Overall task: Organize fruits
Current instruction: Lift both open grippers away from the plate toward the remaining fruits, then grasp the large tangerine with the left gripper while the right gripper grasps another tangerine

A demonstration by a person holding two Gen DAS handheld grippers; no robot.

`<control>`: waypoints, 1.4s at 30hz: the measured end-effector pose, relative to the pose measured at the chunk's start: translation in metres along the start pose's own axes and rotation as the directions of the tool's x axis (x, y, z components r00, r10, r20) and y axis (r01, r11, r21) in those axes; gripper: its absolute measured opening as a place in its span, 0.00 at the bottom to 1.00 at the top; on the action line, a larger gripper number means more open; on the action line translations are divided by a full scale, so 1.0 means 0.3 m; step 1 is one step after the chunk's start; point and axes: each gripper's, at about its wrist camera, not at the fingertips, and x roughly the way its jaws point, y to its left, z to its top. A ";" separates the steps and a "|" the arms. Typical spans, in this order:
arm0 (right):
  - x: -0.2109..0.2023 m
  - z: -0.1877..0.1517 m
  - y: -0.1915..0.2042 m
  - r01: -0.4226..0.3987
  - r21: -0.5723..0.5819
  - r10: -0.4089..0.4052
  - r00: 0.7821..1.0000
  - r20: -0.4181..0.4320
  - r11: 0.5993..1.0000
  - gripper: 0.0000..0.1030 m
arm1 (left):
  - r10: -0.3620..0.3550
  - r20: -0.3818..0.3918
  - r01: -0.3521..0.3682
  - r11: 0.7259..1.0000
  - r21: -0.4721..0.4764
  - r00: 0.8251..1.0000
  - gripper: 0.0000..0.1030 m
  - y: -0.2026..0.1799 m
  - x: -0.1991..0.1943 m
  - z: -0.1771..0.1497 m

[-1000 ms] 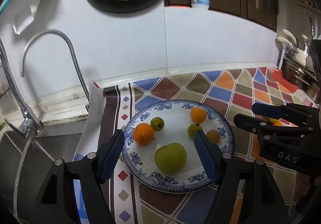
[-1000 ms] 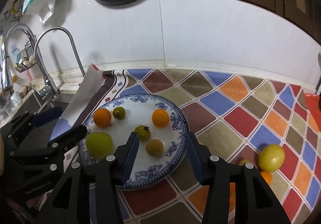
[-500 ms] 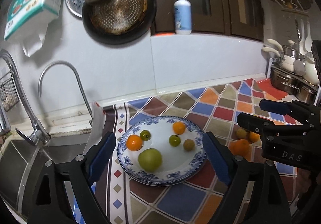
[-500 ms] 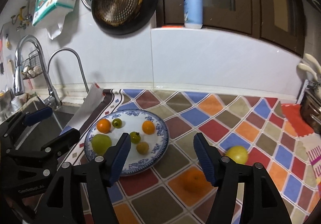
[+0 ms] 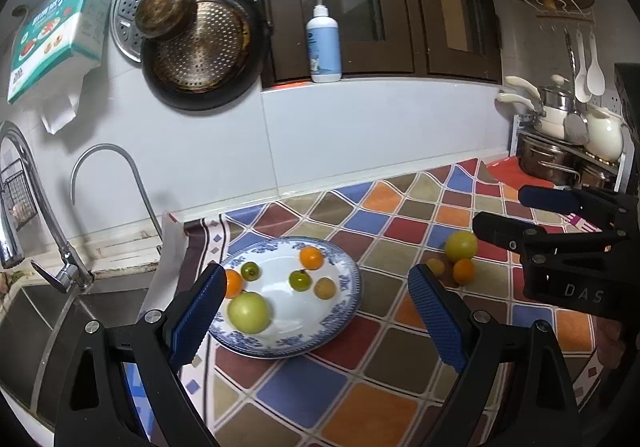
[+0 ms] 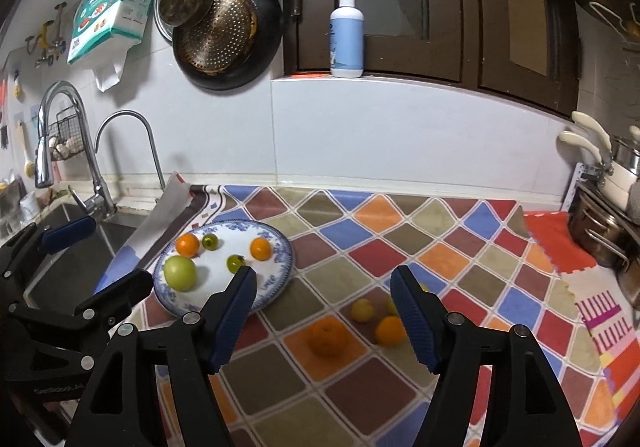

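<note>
A blue-patterned white plate (image 5: 344, 311) (image 6: 280, 267) sits on the colourful mat and holds several fruits: a big green one (image 5: 248, 312) (image 6: 180, 273), two small oranges (image 5: 311, 257) (image 6: 261, 249) and small green ones (image 5: 300, 280). More fruits lie loose on the mat to its right: a yellow-green one (image 5: 461, 245), a small orange (image 5: 463, 271) (image 6: 390, 330), a small yellow one (image 6: 362, 310) and a bigger orange (image 6: 328, 335). My left gripper (image 5: 314, 317) is open and empty, above the plate. My right gripper (image 6: 324, 317) is open and empty, above the loose fruits.
A sink (image 5: 24, 327) with a tap (image 5: 108, 183) lies left of the mat. Pans (image 5: 200, 47) hang on the wall, a soap bottle (image 5: 323, 43) stands on the sill. Pots (image 5: 560, 151) stand at the right edge.
Both grippers have pulled back and up from the plate, so the view widened. The loose fruits on the right have come into sight. Both stay open.
</note>
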 end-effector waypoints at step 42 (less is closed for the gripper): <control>0.291 -0.188 -0.306 -0.157 -0.039 0.144 0.962 -0.231 0.987 0.67 | -0.086 -0.250 0.100 0.994 0.045 0.965 0.83 -0.325 0.365 -0.111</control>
